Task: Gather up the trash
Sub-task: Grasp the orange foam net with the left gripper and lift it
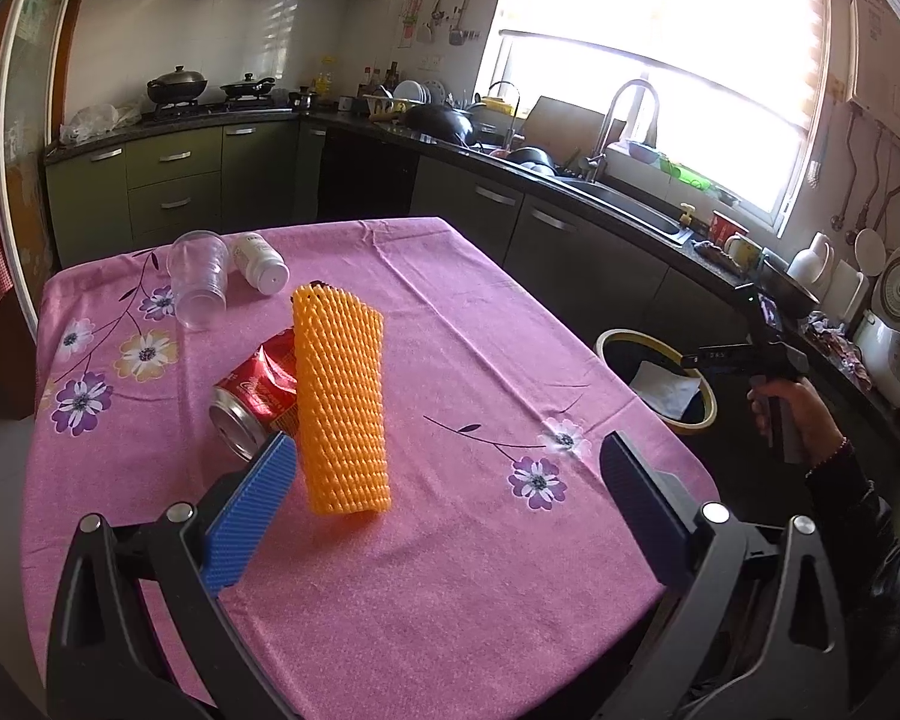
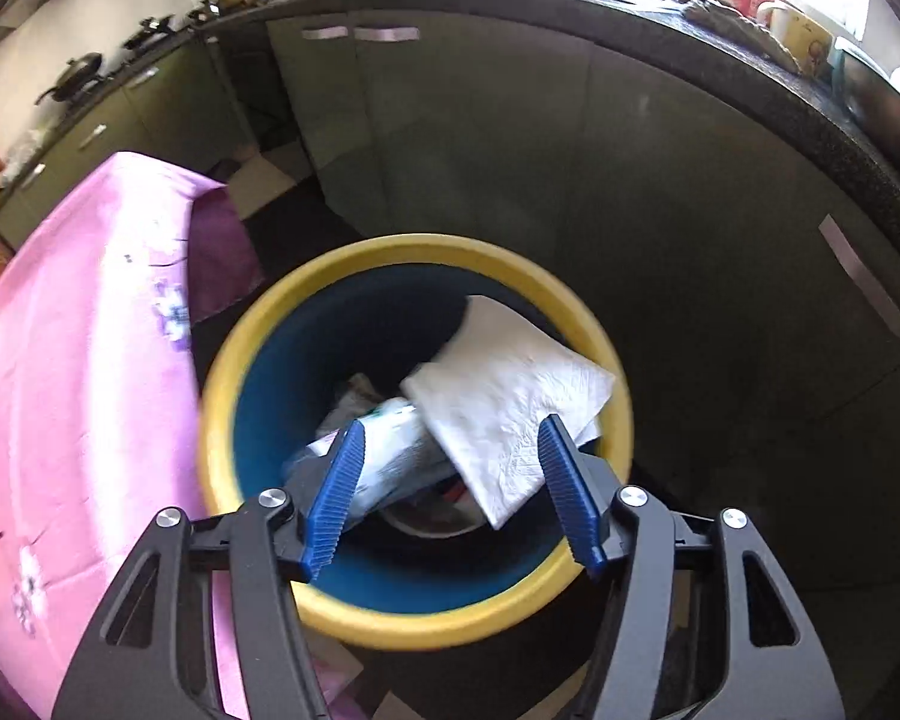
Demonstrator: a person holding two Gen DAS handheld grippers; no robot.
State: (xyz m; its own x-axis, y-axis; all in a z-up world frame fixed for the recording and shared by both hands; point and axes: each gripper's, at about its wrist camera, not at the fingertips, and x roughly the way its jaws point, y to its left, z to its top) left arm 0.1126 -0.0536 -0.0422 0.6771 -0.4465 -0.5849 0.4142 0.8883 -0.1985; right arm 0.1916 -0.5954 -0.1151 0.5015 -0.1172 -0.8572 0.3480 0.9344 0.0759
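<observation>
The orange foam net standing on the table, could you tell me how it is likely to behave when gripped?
The orange foam net looks like open mesh, so it is probably very light and would squash between the pads. It stands tilted against the crushed red can, so a nudge may well topple it.

Orange foam net [image 1: 341,402], shiny metal can [image 1: 258,399], cloth tablecloth [image 1: 450,324]

kitchen | green cabinets [image 1: 174,180] | bright window [image 1: 660,60] (blinds) | dark counter [image 2: 780,96] | 1 sink [image 1: 624,204]
</observation>
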